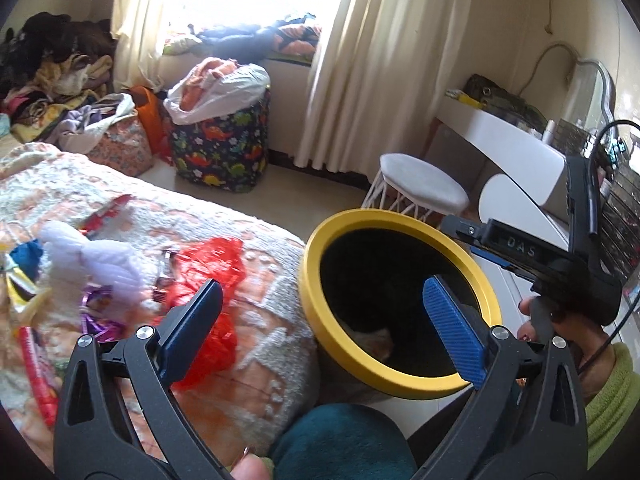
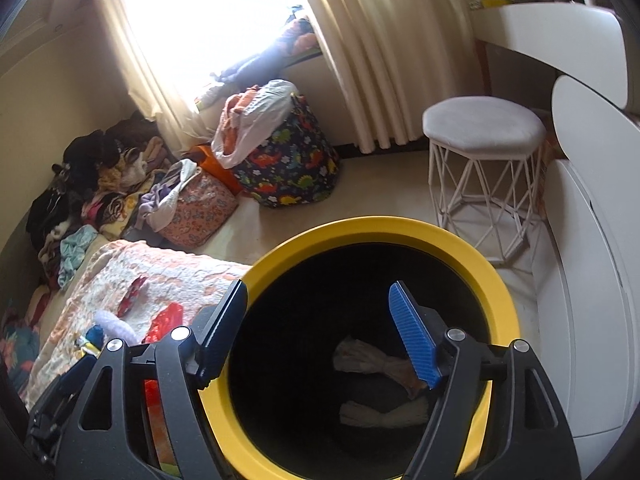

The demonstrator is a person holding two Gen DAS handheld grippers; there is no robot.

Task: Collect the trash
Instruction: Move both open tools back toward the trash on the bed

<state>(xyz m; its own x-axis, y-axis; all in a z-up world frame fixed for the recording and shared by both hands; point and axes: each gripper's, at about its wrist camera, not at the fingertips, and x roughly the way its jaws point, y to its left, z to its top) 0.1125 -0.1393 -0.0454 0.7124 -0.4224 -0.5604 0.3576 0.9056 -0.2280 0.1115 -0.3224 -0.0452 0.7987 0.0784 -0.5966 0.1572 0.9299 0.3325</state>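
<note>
A black bin with a yellow rim [image 1: 309, 280] stands on the floor against the bed's edge. My left gripper [image 1: 322, 286] hangs open and empty, one finger over the bed, the other over the bin's mouth. My right gripper [image 2: 318, 286] is open and empty above the bin [image 2: 372, 228]. Inside lie crumpled pale paper wads [image 2: 368, 360]. On the bedspread lie a red plastic bag [image 1: 208, 276], a red wrapper [image 1: 108, 212], a pale purple fluffy piece [image 1: 100, 264] and purple ribbon [image 1: 98, 314]. The red bag [image 2: 166, 320] also shows left of the bin.
A white wire stool [image 2: 480, 160] and a white dressing table [image 2: 580, 52] stand right of the bin. A dinosaur-print bag [image 1: 220, 148], a floral bag [image 1: 124, 148] and piled clothes [image 1: 52, 72] sit by the curtained window. A hand [image 1: 560, 332] in a green sleeve holds the right tool.
</note>
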